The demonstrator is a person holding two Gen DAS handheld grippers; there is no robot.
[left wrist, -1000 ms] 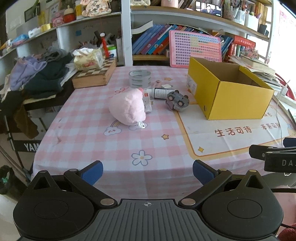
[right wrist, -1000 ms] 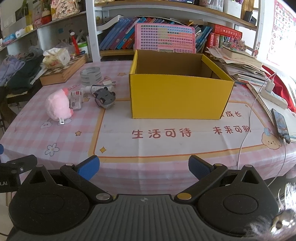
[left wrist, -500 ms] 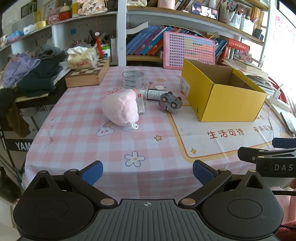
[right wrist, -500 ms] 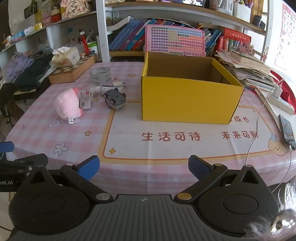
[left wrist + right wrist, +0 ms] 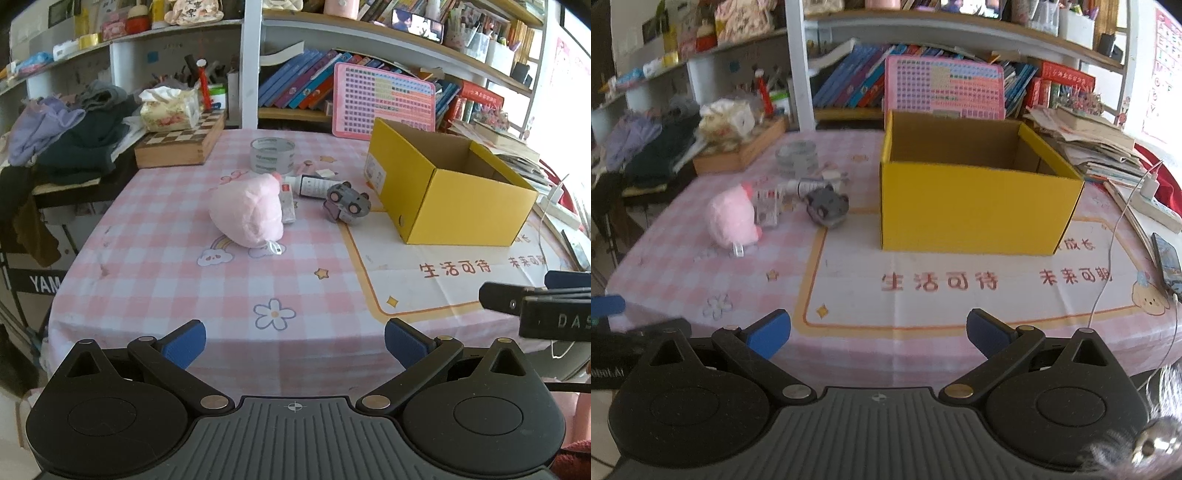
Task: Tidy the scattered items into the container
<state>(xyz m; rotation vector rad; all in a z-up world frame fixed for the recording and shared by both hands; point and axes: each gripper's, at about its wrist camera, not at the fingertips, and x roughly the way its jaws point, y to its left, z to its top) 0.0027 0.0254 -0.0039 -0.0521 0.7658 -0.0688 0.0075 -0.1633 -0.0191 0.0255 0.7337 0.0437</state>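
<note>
— Yellow box (image 5: 975, 218) sits open on the table (image 5: 166, 258), right of the clutter; its floor is hidden behind the near wall.

— And the loose things?

— Pink plush (image 5: 246, 210) lies left of a grey toy car (image 5: 347, 202). A small bottle (image 5: 308, 184) and tape roll (image 5: 272, 155) are behind them; the right view blurs them.

— Grippers?

— Left gripper (image 5: 294, 341) and right gripper (image 5: 878, 332) hover over the near table edge, jaws spread wide, holding nothing.

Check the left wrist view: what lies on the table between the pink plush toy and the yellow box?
In the left wrist view, between the pink plush toy and the yellow box lie a small carton, a white bottle and a grey toy car.
</note>
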